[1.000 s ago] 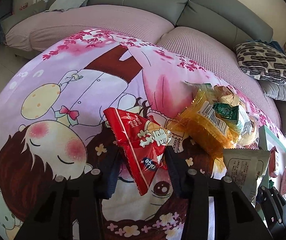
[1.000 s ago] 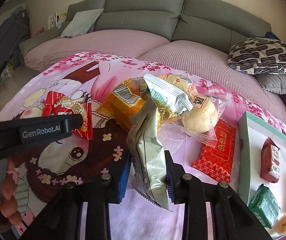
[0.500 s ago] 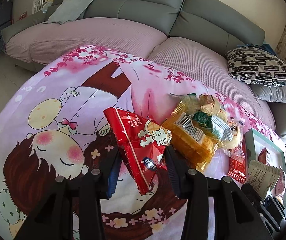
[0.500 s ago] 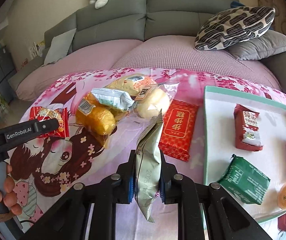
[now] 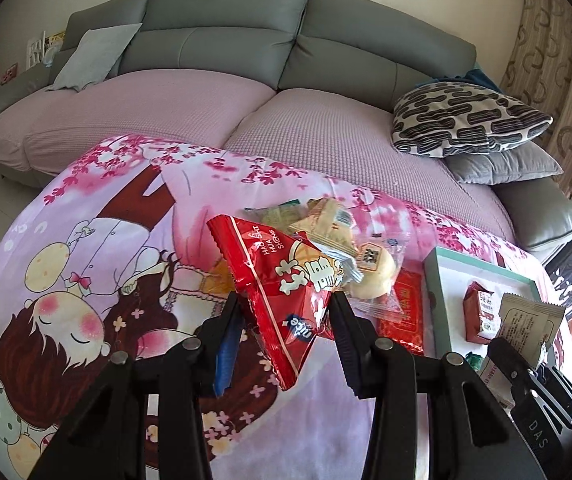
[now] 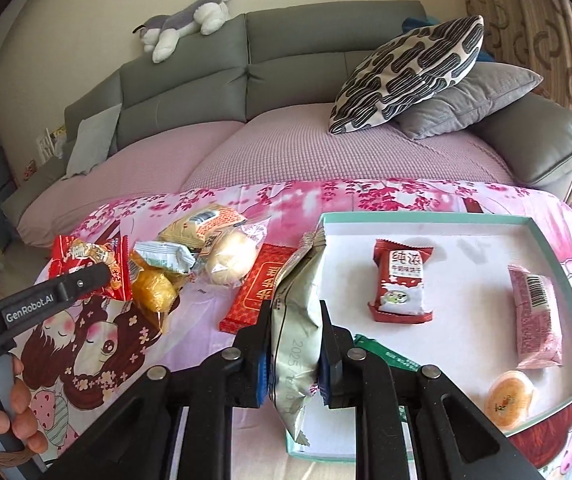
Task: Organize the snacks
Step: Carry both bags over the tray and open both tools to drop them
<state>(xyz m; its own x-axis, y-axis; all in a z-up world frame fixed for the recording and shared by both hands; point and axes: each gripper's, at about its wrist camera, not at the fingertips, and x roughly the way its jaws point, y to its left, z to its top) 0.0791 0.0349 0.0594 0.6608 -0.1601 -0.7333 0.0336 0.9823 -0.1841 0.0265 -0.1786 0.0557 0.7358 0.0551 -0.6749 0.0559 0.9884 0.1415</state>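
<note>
Red snack packet: clamped between the two fingers of the left gripper, hanging tilted with one corner pointing down, lifted clear of the cartoon cloth.
Left gripper state: closed down onto the red packet, with only the packet's width between the fingers; the right wrist view shows the same tool from the side, a person's hand around its handle.
Silver-grey snack packet: held upright in the right gripper, its top edge above the near left corner of the tray.
Right gripper state: pinched tight on the silver-grey packet, the blue pads pressing both faces (the wrapper bulges above and below them).
Tray contents: a red-and-white packet, a pink packet, a round orange jelly cup and a green packet partly hidden behind the right gripper's finger.
Loose pile: on the cloth left of the tray lie a flat red packet, a bun in clear wrap, a yellow cake and a few other wrappers, touching or overlapping.
Surroundings: a grey sofa with pink covers, a patterned cushion leaning on a grey one, and a plush dog along the backrest.
</note>
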